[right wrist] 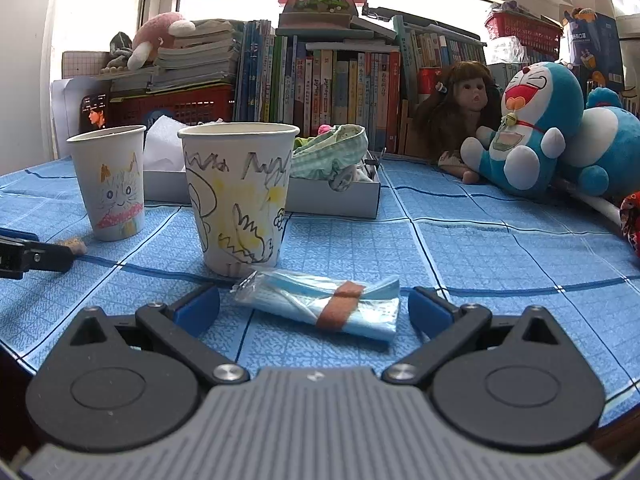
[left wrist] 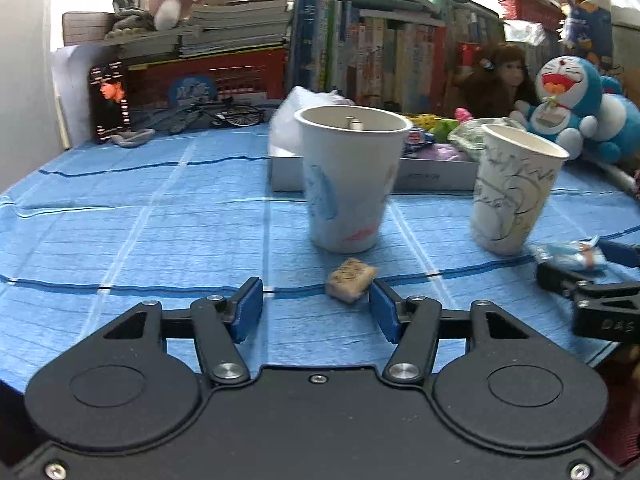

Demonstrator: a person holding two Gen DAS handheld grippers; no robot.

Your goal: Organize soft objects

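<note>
A small beige sponge block point(left wrist: 351, 279) lies on the blue cloth just ahead of my open left gripper point(left wrist: 316, 300), close to its right finger. Behind it stands a white paper cup with a cat drawing point(left wrist: 350, 178), also in the right wrist view point(right wrist: 110, 182). A folded blue mask bundle with a brown band point(right wrist: 326, 308) lies between the fingers of my open right gripper point(right wrist: 316, 306); it shows in the left wrist view point(left wrist: 568, 256). A second scribbled paper cup point(right wrist: 238, 196) stands just behind the bundle.
A shallow white box point(right wrist: 336, 196) holding cloth items sits behind the cups. A Doraemon plush point(right wrist: 532, 128), a doll point(right wrist: 464, 112) and books point(right wrist: 320, 80) line the back. The left gripper's tip point(right wrist: 36, 254) shows at the left edge of the right wrist view.
</note>
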